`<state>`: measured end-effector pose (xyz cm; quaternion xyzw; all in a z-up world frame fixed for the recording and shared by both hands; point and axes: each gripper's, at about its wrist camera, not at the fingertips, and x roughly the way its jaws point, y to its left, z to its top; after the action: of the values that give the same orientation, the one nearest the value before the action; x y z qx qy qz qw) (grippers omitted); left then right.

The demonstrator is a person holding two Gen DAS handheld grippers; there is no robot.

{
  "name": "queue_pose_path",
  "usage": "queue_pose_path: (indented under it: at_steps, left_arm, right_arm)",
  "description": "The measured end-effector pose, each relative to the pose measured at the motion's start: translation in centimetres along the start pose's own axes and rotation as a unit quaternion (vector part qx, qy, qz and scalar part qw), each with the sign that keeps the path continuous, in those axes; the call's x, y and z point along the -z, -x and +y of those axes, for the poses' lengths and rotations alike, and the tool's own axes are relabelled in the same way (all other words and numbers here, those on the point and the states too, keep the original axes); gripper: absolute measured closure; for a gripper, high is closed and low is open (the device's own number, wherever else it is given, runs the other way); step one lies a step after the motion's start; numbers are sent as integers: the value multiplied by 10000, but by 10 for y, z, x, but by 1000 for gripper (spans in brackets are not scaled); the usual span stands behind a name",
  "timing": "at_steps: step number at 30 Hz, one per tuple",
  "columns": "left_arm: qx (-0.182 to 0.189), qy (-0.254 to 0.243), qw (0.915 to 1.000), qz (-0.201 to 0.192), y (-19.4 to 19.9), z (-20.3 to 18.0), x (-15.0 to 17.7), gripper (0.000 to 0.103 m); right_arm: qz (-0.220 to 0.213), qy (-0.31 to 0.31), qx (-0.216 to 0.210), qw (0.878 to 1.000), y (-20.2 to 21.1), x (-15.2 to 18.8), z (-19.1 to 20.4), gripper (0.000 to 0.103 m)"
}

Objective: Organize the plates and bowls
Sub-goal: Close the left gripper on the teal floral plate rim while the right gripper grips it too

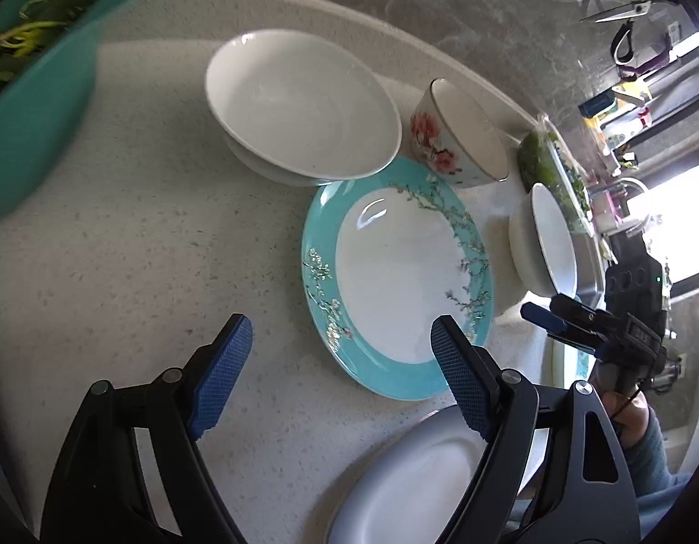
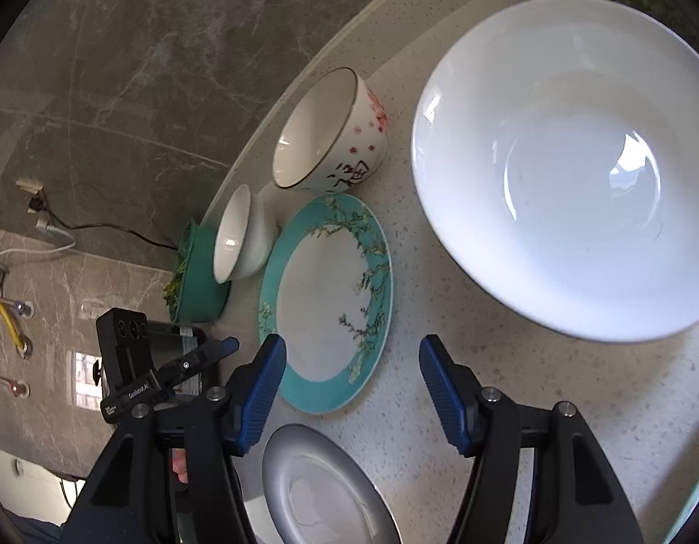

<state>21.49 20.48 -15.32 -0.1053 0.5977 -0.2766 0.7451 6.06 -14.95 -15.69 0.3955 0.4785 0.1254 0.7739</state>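
A teal-rimmed floral plate [image 1: 395,272] [image 2: 327,299] lies flat on the counter. A white bowl [image 1: 299,104] [image 2: 234,235] sits beyond it, beside a flower-painted bowl [image 1: 458,131] [image 2: 331,131]. Another white bowl [image 1: 549,245] [image 2: 562,181] is to the right. A grey plate [image 1: 413,476] [image 2: 317,489] lies nearest. My left gripper [image 1: 340,362] is open and empty, hovering over the counter at the teal plate's near edge. My right gripper [image 2: 351,385] is open and empty, just short of the teal plate. Each gripper shows in the other's view [image 1: 553,317] [image 2: 213,349].
A teal colander of greens [image 1: 36,90] [image 2: 195,272] stands at the far left. A clear container of greens [image 1: 558,177] sits behind the right bowl. The speckled counter [image 1: 145,249] ends at a marble backsplash [image 1: 440,9]. A sink area lies to the right.
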Motion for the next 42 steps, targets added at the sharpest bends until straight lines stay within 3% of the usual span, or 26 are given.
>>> queue_pose_path:
  at_steps: [13, 19, 26, 34, 37, 42]
  left_arm:
    - [57, -96, 9995, 293, -35, 1, -12, 24]
    - [30, -112, 9994, 328, -43, -2, -15, 31]
    - [-13, -216, 9991, 367, -46, -4, -20, 46]
    - [23, -300, 9988, 389, -51, -9, -26, 46]
    - [8, -342, 9986, 394, -53, -10, -28, 54]
    - [9, -364, 9985, 411, -52, -9, -27, 54]
  right_arm:
    - [115, -282, -42, 9995, -28, -20, -15, 38]
    - [181, -249, -188, 9993, -33, -22, -17, 40]
    - [228, -278, -275, 9990, -38, -24, -17, 45]
    - [275, -305, -267, 9988, -43, -25, -15, 52]
    - [305, -316, -260, 9987, -44, -25, -15, 57]
    - [353, -327, -266, 9985, -46, -25, -14, 59]
